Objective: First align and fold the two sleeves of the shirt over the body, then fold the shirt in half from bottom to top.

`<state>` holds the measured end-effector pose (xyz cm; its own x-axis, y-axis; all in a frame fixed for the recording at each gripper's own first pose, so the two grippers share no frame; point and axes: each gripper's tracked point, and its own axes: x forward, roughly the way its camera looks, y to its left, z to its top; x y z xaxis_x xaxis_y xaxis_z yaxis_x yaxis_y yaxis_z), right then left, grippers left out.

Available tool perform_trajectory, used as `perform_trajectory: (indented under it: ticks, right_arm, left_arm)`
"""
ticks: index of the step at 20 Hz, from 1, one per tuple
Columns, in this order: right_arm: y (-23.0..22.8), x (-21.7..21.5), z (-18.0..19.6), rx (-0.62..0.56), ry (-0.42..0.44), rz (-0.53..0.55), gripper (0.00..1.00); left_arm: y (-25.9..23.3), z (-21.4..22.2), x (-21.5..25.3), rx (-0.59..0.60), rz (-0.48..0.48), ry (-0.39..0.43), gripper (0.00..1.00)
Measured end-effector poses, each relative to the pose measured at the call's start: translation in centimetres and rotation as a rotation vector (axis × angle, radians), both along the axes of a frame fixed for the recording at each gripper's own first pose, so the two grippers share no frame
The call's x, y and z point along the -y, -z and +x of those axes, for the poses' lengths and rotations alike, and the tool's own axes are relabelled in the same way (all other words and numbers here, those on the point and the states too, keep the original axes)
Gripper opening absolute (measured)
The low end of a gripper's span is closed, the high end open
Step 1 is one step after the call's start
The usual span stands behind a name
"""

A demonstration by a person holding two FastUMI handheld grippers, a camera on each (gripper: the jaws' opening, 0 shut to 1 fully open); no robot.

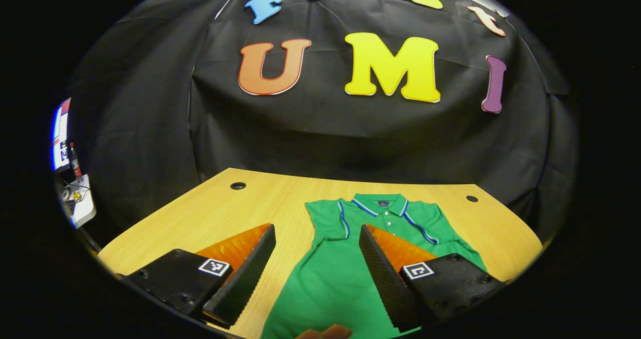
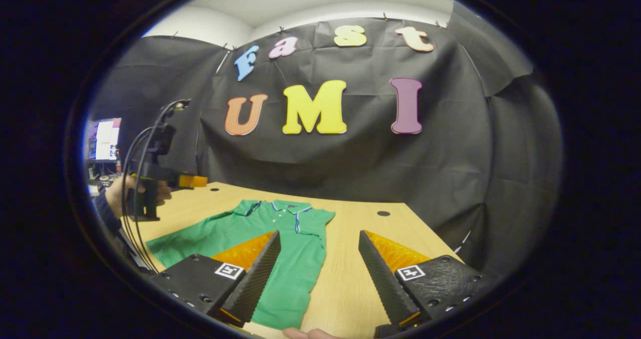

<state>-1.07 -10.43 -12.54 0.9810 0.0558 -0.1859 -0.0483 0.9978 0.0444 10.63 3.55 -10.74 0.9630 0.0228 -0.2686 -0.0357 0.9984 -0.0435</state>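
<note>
A green polo shirt (image 1: 340,259) lies flat on the wooden table (image 1: 220,214), at the lower centre of the left gripper view, while the left gripper (image 1: 317,231) and the right gripper (image 2: 319,239) both hover above it with fingers spread wide, holding nothing.

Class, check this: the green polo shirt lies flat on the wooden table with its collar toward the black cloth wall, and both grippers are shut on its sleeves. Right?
Not quite. The left gripper and right gripper are open, above the shirt and the table, holding nothing, as both gripper views show. The rest stands.
</note>
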Motion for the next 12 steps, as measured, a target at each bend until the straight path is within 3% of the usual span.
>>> perform_trajectory:
  ticks: [7, 12]
  right_arm:
    - [6.9, -0.2, -3.3, -0.091, 0.015, 0.017, 0.95]
    - [11.3, -1.7, -5.3, -0.196, 0.012, 0.100, 0.95]
  left_arm:
    - [6.6, -9.4, -2.5, -0.013, 0.129, 0.006, 1.00]
    - [12.6, -13.7, -3.8, -0.131, 0.042, -0.001, 1.00]
